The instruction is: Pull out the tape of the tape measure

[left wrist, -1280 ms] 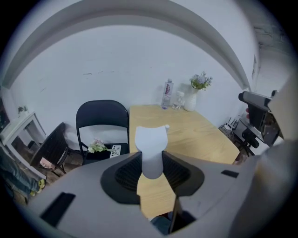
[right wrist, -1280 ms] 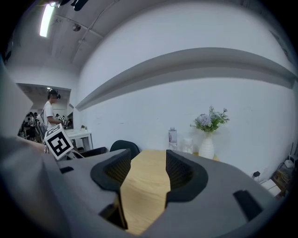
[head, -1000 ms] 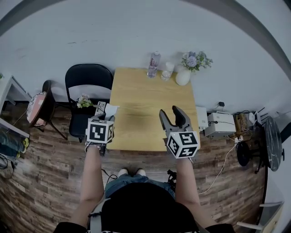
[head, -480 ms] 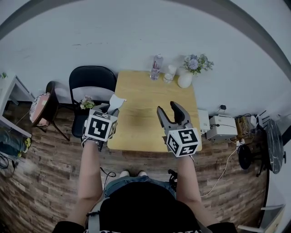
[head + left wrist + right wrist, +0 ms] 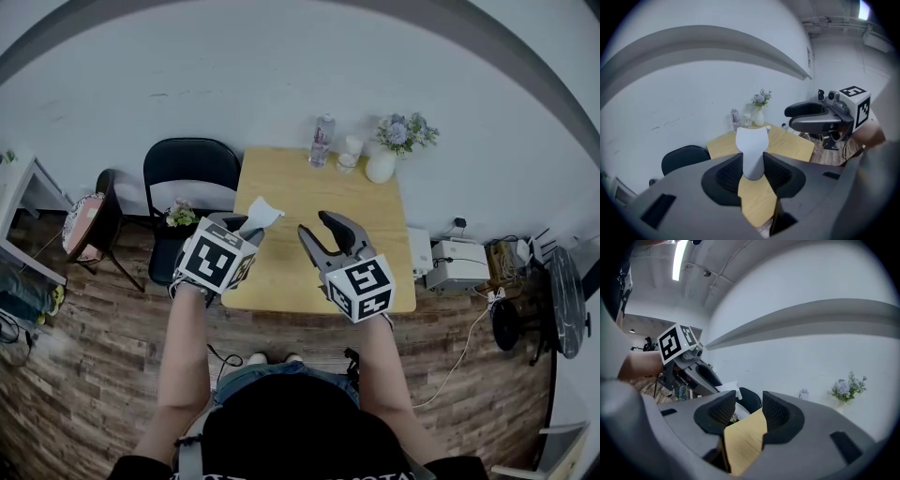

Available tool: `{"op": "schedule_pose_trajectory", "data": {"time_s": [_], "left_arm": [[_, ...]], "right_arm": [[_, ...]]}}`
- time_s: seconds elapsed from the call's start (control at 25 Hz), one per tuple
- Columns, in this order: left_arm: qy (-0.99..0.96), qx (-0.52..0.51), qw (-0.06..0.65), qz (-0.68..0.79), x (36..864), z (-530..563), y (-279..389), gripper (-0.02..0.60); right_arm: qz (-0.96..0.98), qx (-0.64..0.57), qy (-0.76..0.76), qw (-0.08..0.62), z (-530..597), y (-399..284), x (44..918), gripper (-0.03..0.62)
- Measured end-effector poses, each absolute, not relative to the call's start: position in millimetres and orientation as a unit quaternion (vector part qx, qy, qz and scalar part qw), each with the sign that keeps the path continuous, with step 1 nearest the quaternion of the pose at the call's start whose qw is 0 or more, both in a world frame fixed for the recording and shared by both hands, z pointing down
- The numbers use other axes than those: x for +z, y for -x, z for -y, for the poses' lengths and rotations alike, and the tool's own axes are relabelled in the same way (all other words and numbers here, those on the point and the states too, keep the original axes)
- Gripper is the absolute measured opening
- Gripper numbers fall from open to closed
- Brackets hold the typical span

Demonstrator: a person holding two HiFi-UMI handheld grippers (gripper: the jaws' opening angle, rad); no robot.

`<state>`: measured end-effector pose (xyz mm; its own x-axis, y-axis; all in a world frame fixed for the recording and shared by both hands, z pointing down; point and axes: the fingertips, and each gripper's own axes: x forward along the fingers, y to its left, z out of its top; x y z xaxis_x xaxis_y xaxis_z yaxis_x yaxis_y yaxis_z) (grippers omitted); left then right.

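the right tongs (image 5: 317, 225), empty with jaws just narrowing, stand near and right of the white tape measure (image 5: 262, 214) clenched in the left tongs (image 5: 246, 226).

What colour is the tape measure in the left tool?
White tape measure; the left gripper view shows it best.

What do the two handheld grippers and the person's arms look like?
Both the left gripper and right gripper are dark grey, with curved jaws lined by ribbed black pads. Each carries a white cube with black square markers. The forearms are unsleeved; the top is black.
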<state>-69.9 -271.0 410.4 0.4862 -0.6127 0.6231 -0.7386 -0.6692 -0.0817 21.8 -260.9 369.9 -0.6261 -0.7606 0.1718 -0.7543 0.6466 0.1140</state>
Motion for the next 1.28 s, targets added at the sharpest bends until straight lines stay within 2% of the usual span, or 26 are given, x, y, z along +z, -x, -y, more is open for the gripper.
{"op": "schedule_pose_trajectory", "data": {"time_s": [0.24, 0.64, 1.28], "left_arm": [[-0.877, 0.328, 0.079, 0.341, 404, 259, 52, 0.141], [-0.898, 0.322, 0.065, 0.293, 399, 246, 43, 0.141], [-0.884, 0.312, 0.106, 0.332, 411, 263, 43, 0.141]], "right_arm": [[0.911, -0.027, -0.391, 0.132, 257, -5, 378, 0.161], [0.922, -0.039, -0.354, 0.151, 247, 2, 383, 0.051], [0.896, 0.007, -0.41, 0.172, 266, -24, 392, 0.043]]}}
